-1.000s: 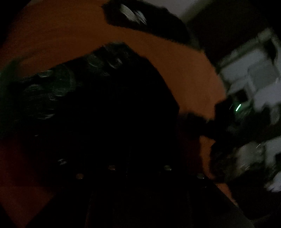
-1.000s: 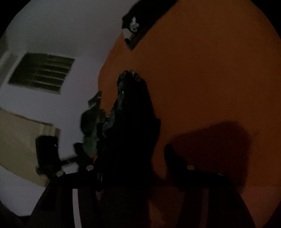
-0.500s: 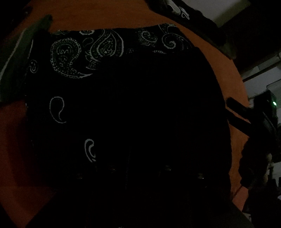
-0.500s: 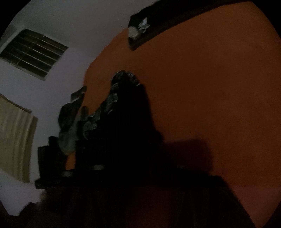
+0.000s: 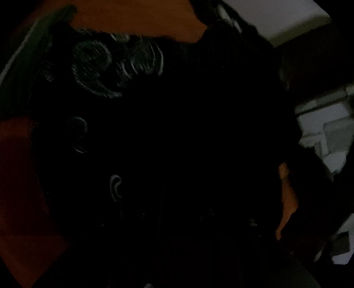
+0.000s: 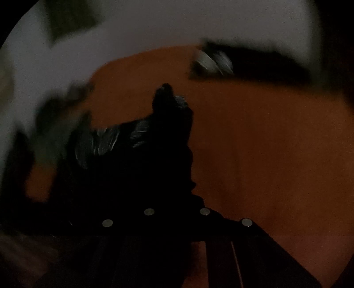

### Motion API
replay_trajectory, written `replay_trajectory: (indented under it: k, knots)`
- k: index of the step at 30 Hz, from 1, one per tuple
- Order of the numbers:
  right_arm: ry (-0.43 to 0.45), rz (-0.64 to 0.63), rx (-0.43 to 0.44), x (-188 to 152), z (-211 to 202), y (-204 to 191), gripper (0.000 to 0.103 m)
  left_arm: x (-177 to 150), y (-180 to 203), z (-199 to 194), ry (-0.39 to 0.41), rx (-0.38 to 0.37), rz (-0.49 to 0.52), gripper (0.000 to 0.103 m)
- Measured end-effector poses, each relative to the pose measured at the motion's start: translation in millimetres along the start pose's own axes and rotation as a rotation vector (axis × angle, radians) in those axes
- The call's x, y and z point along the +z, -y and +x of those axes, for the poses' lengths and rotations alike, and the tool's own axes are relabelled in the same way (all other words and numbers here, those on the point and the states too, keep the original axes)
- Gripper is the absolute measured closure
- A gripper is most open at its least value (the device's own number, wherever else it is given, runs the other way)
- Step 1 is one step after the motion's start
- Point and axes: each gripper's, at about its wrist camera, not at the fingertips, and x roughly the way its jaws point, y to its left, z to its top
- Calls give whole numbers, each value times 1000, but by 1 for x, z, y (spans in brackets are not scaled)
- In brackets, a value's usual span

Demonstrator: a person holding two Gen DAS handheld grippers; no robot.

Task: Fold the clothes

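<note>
— Left wrist view, item one?
— Black paisley cloth (image 5: pixel 115 73), spread over the orange surface (image 5: pixel 137 20), filling the frame. Left gripper lost in darkness; jaw state cannot be told.

— Right wrist view?
— Same cloth (image 6: pixel 159 150), bunched and rising from the right gripper (image 6: pixel 177 212); jaws appear closed on it. Another dark garment (image 6: pixel 254 66) lies at the far edge.

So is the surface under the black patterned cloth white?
No, the surface around the black paisley cloth shows orange in the right wrist view; only the wall behind is pale.
</note>
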Motion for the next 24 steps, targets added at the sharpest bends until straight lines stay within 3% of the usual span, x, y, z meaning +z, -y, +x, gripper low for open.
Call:
replay_trajectory:
  k: [3, 7, 11, 15, 16, 20, 22, 23, 24]
  knots:
    - [-51, -271, -195, 2, 11, -71, 95, 7, -10, -36, 75, -38, -9, 83]
    - [-116, -456, -288, -17, 46, -130, 95, 34, -31, -75, 139, -26, 14, 83]
    - [-105, -522, -355, -27, 60, -148, 92, 64, -30, -79, 77, -99, 54, 83]
    - [-84, -608, -426, -39, 65, -159, 91, 102, 25, -49, -24, -196, 216, 81]
    - [-82, -619, -434, -42, 64, -159, 91, 107, 38, -32, -74, -194, 247, 80]
    - [-78, -646, -446, -45, 57, -157, 89, 121, 53, 30, -149, -7, 242, 80]
    - [-69, -638, -391, -45, 41, -154, 75, 128, 42, 55, -172, 63, 179, 81]
    - [-64, -633, -362, -45, 33, -153, 72, 131, 34, 58, -169, 53, 138, 84]
    - [-59, -598, -280, -44, 17, -146, 68, 133, 27, 56, -153, 28, 106, 86]
